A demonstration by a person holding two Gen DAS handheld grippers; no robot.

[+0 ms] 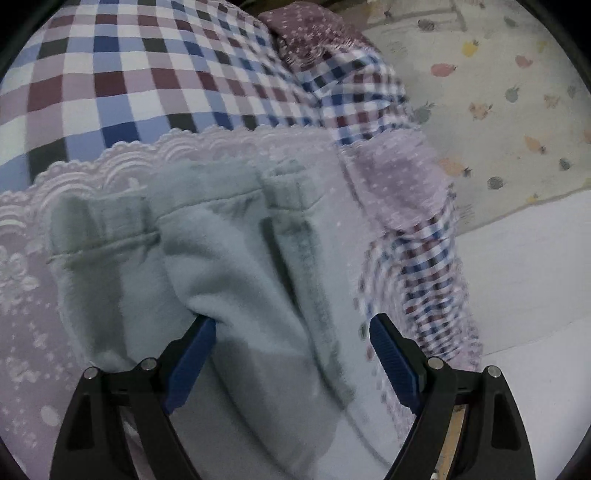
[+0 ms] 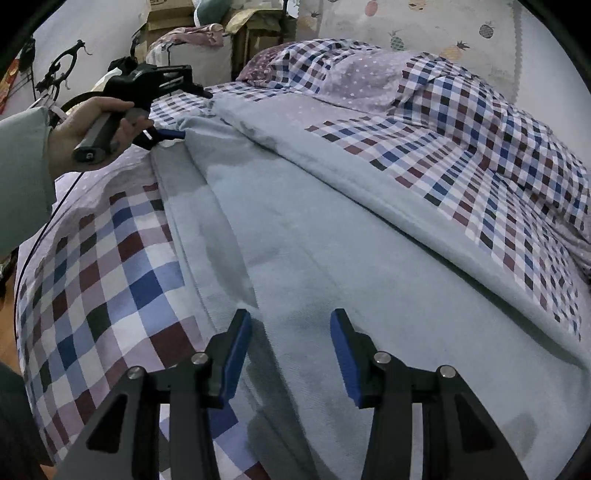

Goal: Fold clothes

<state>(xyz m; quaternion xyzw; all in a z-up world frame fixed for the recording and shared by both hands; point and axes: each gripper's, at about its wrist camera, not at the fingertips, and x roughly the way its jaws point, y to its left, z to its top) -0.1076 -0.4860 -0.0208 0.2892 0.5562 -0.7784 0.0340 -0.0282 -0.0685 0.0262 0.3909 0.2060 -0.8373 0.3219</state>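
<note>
A pale blue-grey fleece garment (image 2: pixel 332 258) lies stretched across the checked bed quilt (image 2: pixel 103 280). Its two ribbed cuffs (image 1: pixel 99 218) show at the far end in the left wrist view. My left gripper (image 1: pixel 291 323) stands wide open low over that end, fleece lying between the fingers and the left fingertip (image 1: pixel 203 332) nudging a fold. In the right wrist view the same left gripper (image 2: pixel 194 114) is held by a hand (image 2: pixel 88 125) at the garment's far left corner. My right gripper (image 2: pixel 291 314) hovers over the garment's near part, jaws apart, nothing pinched.
A lilac lace-edged cloth (image 1: pixel 22 258) lies under the cuffs. A dotted and checked pillow (image 2: pixel 354 74) sits at the bed's head. A fruit-print wall hanging (image 1: pixel 498 92) is on the right, and cardboard boxes (image 2: pixel 166 22) stand behind. The bed's white edge (image 1: pixel 524 280) drops off to the right.
</note>
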